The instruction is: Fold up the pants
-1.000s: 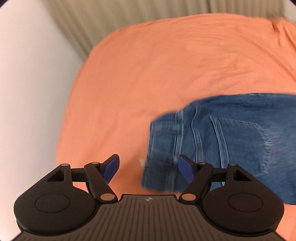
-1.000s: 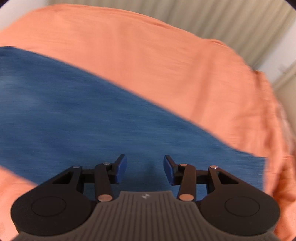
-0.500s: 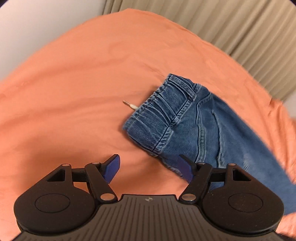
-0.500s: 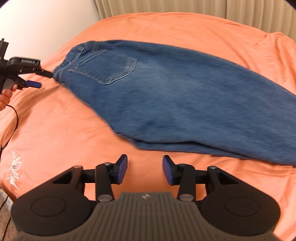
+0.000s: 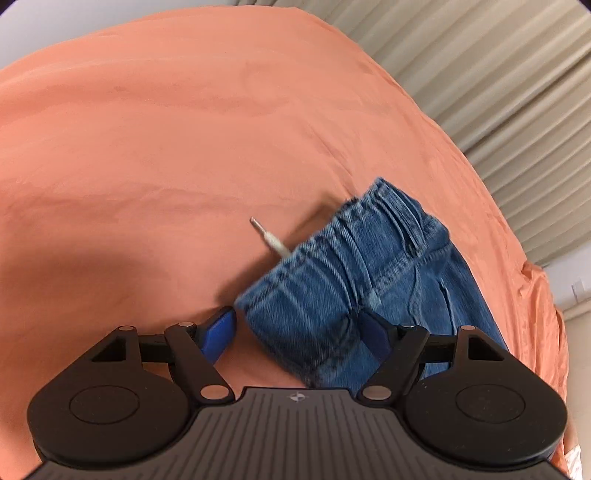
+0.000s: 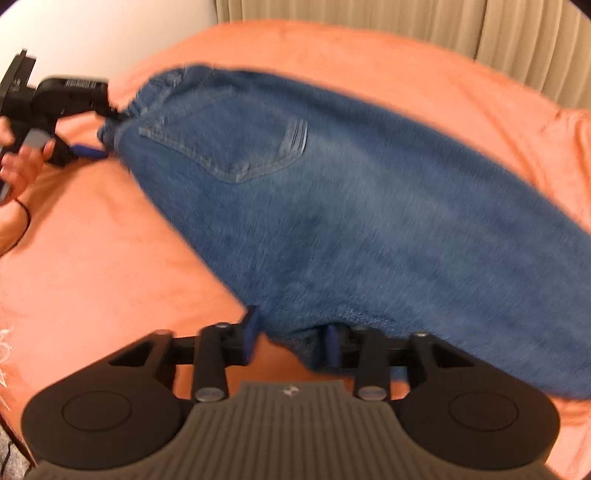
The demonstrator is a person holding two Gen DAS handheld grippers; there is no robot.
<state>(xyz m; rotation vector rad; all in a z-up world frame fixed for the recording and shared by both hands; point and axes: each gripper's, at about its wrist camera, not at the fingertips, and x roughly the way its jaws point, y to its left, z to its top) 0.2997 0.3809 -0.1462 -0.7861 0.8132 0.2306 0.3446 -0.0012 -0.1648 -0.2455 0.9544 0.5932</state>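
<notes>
Blue jeans [image 6: 332, 206] lie flat across the orange bed sheet [image 6: 110, 258], back pocket up. In the left wrist view the gathered waistband [image 5: 354, 258] sits between the wide-open fingers of my left gripper [image 5: 297, 332], and a white drawstring tip [image 5: 271, 242] pokes out beside it. The right wrist view shows the same left gripper [image 6: 105, 134] at the waistband end, held by a hand [image 6: 22, 166]. My right gripper [image 6: 291, 341] is at the near long edge of the jeans. Its jaws are closing with the denim edge between them, and a gap still shows.
The orange sheet [image 5: 184, 129] covers the whole bed. Beige pleated curtains [image 5: 498, 74] hang behind it, and a white wall [image 6: 110, 29] stands at the far left. A thin black cable [image 6: 24, 218] runs by the hand. White embroidery [image 6: 5, 343] marks the sheet's left edge.
My left gripper dropped and rolled toward the waistband, which now lies between its fingers. My right gripper swung to the jeans' near edge and its jaws narrowed around the denim.
</notes>
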